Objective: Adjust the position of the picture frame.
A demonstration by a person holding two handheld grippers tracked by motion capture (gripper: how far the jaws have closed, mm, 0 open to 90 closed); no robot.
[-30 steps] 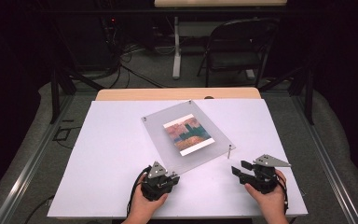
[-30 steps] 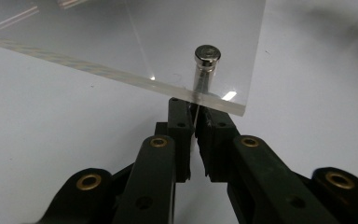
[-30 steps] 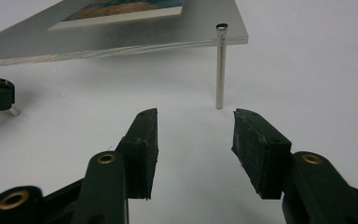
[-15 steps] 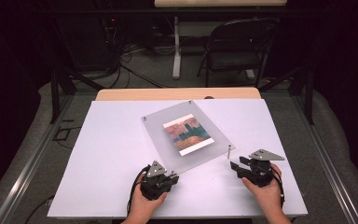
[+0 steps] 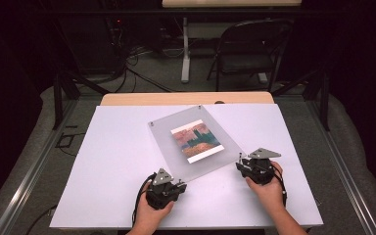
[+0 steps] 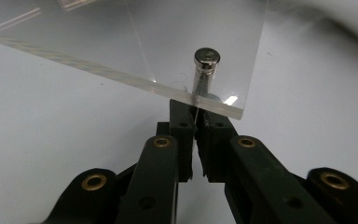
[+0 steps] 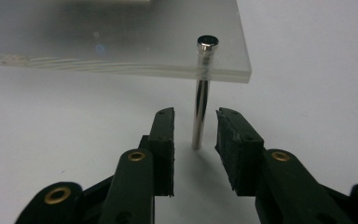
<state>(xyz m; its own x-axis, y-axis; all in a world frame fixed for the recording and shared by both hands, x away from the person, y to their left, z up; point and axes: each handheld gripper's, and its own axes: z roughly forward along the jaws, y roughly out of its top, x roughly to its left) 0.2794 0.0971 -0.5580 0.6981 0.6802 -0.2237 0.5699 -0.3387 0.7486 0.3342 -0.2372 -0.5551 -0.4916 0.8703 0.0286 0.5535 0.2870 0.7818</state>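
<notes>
- A clear acrylic picture frame (image 5: pixel 196 142) rests on metal corner posts near the middle of a white table (image 5: pixel 103 161), a colourful print (image 5: pixel 197 141) sandwiched in its panels.
- At the frame's near-left corner, the left gripper (image 6: pixel 197 122) has its jaws drawn tight together around the base of the near-left post (image 6: pixel 205 70), just under the acrylic edge; whether the pads truly bite the metal is hard to tell, since the panel hides the post's lower end.
- At the near-right corner, the right gripper (image 7: pixel 195 126) straddles the near-right post (image 7: pixel 200 107). Its jaws have just been closing, the post stands between them, and a gap still shows on each side, so nothing is clamped there yet.
- The step in hand looks like taking hold of that second post: the pads would do best to meet the shaft squarely, low on its bare length and clear of the panel above.
- Keeping the left hold steady should stop the frame from skating across the smooth tabletop.
- An off-centre pinch could tip the post or jolt the frame.
</notes>
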